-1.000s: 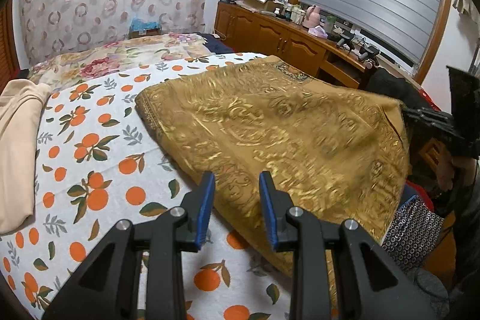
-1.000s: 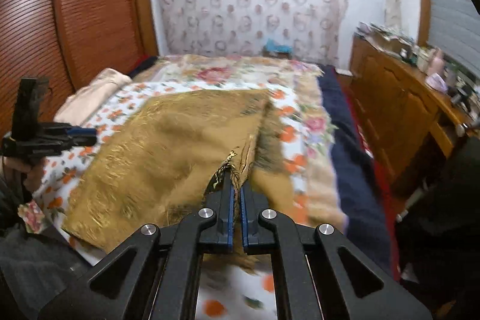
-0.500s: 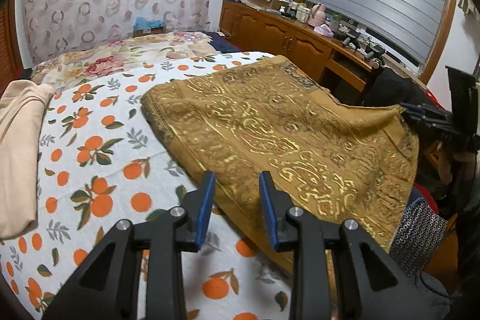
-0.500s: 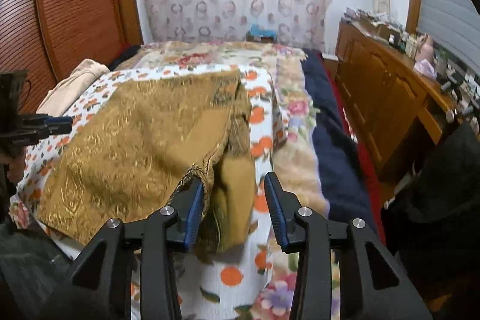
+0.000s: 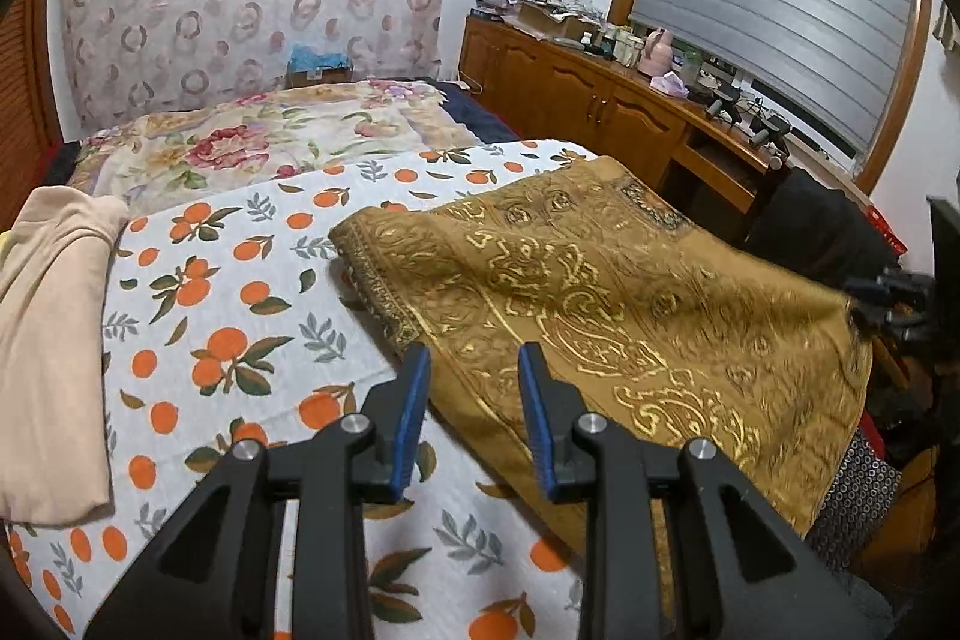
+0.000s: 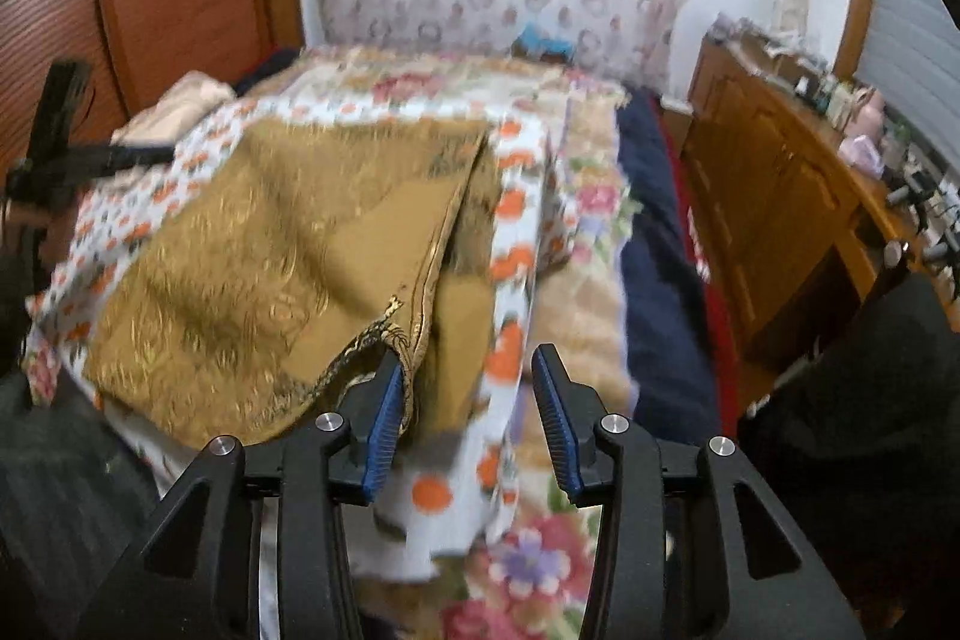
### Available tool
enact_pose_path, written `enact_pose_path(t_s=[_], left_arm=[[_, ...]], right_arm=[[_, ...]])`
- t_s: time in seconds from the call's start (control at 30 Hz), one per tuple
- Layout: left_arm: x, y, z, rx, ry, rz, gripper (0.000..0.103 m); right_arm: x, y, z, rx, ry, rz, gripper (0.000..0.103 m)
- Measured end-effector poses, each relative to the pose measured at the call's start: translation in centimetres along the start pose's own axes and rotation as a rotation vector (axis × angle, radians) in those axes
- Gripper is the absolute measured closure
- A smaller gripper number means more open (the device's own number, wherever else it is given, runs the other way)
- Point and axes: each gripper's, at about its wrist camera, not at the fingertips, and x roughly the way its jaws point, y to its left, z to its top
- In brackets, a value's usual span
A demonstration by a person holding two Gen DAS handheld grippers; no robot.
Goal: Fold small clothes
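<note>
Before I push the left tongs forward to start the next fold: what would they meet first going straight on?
Probably the gold brocade cloth: its near edge lies just beyond the open left tongs, on the orange-print sheet. Depth is uncertain.

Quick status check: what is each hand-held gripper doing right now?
Left hand-held gripper: open, holding nothing, above the gold cloth.
Right hand-held gripper: open, holding nothing.

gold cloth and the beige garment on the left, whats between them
Only the orange-print sheet separates the gold cloth from the beige garment, seen in the left wrist view.
</note>
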Motion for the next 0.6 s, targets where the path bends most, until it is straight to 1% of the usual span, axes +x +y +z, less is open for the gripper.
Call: enact_pose_path(t_s=[0.1, 0.13, 0.2, 0.3, 0.33, 0.37, 0.47, 0.6], left_arm=[[0.7, 0.2, 0.3, -0.005, 0.007, -0.004, 0.075], [1.0, 0.2, 0.4, -0.005, 0.009, -0.006, 0.075], [1.3, 0.0, 0.6, -0.001, 0.014, -0.008, 0.075], [1.8, -0.3, 0.8, 0.008, 0.02, -0.01, 0.075], [2.0, -0.3, 0.9, 0.01, 0.024, -0.01, 0.075], [2.2, -0.3, 1.0, 0.012, 0.026, -0.009, 0.075], [2.8, -0.2, 1.3, 0.014, 0.033, -0.005, 0.075], [3.8, 0.4, 1.8, 0.009, 0.045, 0.01, 0.075]], right_arm=[[1.3, 0.0, -1.3, -0.005, 0.06, 0.008, 0.061], [1.6, -0.2, -1.6, 0.01, 0.07, 0.023, 0.061], [2.1, -0.5, -1.7, 0.053, 0.082, 0.089, 0.061], [1.8, -0.2, -1.4, 0.053, 0.06, 0.146, 0.061], [1.4, -0.3, -1.1, 0.062, 0.037, 0.176, 0.061], [1.1, -0.4, -0.6, 0.063, 0.022, 0.179, 0.061], [1.1, -0.4, 1.1, 0.05, -0.015, 0.147, 0.061], [3.3, -0.4, 4.6, 0.036, -0.053, 0.133, 0.061]])
